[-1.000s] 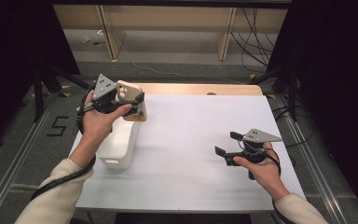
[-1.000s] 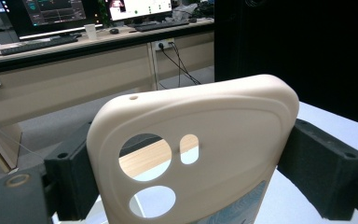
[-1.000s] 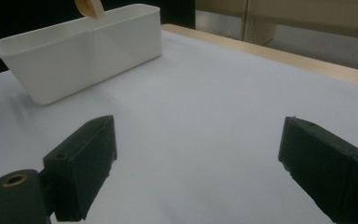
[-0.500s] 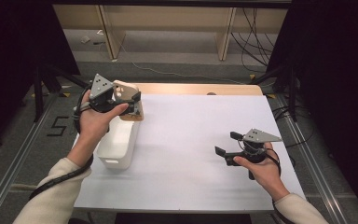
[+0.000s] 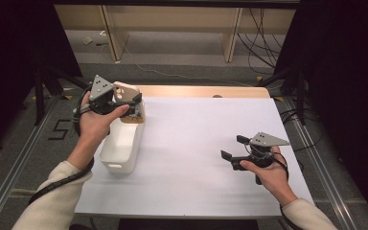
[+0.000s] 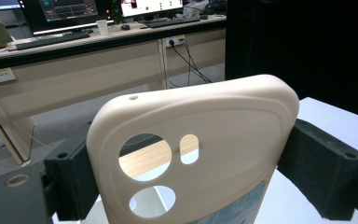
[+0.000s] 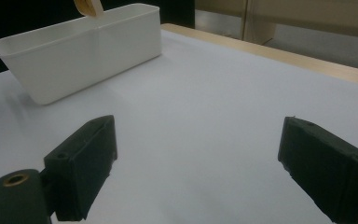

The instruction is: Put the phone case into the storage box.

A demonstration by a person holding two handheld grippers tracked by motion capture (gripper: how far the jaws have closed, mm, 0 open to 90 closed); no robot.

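A beige phone case [image 5: 123,92] with camera cut-outs is gripped by its two side edges in my left gripper [image 5: 133,103], which is shut on it. In the left gripper view the case [image 6: 223,126] stands upright between the black pads [image 6: 324,172]. It hangs over the far end of a white plastic bin [image 5: 113,166] at the table's left. My right gripper [image 5: 232,148] rests low over the white table at the right, jaws wide open with nothing between them [image 7: 196,163]. From there the bin [image 7: 88,53] stands ahead, with the case's lower corner [image 7: 87,7] above its rim.
The table has a white sheet [image 5: 196,143] over it and a wooden strip [image 5: 206,91] along its far edge. Dark drapes flank both sides. Cables lie on the floor beyond the table. Desks with monitors [image 6: 70,9] stand in the background.
My left gripper with the phone case has drifted slightly to the left and farther back over the bin. The right gripper has stayed still.
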